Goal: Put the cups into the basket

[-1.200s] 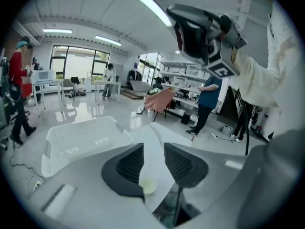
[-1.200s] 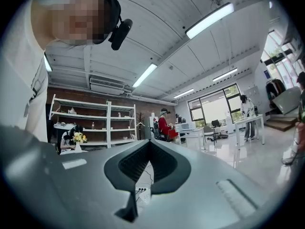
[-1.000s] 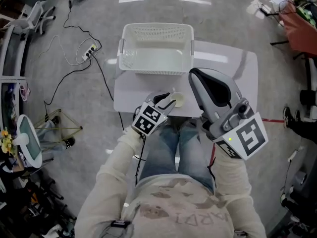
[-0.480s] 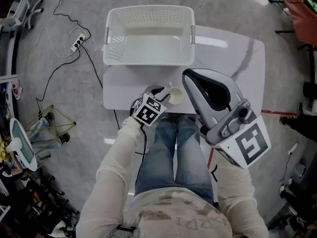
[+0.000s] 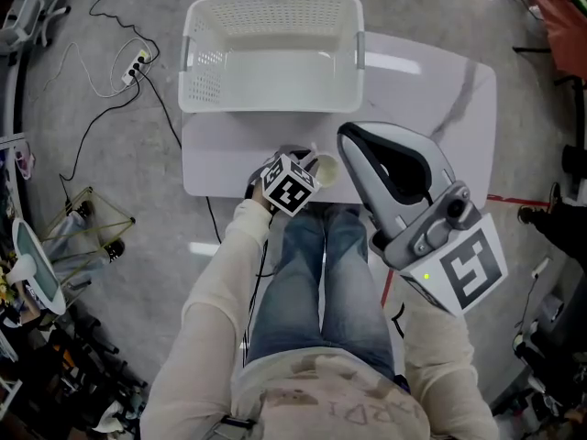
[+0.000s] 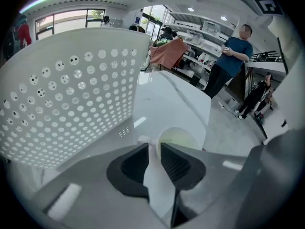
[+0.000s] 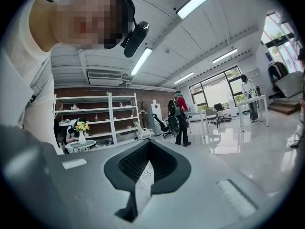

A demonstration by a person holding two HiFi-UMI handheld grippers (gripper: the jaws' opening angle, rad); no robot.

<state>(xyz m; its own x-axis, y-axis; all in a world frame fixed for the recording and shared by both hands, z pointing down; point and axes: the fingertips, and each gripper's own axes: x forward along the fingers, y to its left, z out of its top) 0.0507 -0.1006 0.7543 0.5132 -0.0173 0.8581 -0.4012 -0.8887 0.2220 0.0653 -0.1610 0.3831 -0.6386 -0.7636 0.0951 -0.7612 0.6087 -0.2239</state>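
Observation:
A pale cup (image 5: 326, 170) is at the near edge of the white table (image 5: 422, 90). My left gripper (image 5: 310, 164) is shut on its wall. In the left gripper view the cup's rim (image 6: 177, 138) sits pinched between the dark pads (image 6: 131, 163), with one jaw inside the cup and one outside. The white perforated basket (image 5: 271, 53) stands empty at the table's far side and fills the left of the left gripper view as a curved wall (image 6: 71, 94). My right gripper (image 5: 376, 154) is held high off the table, close to the head camera. Its jaws (image 7: 147, 166) are shut on nothing.
A power strip and cables (image 5: 138, 62) lie on the floor left of the table. A red-covered object (image 5: 561, 16) stands at the far right. People (image 6: 232, 56) stand in the room beyond the table. The person's legs (image 5: 321, 273) are under the near edge.
The left gripper has turned at the table's near edge and still holds the cup. The right gripper stays raised and shut. The head camera has shifted, so the basket sits higher in view.

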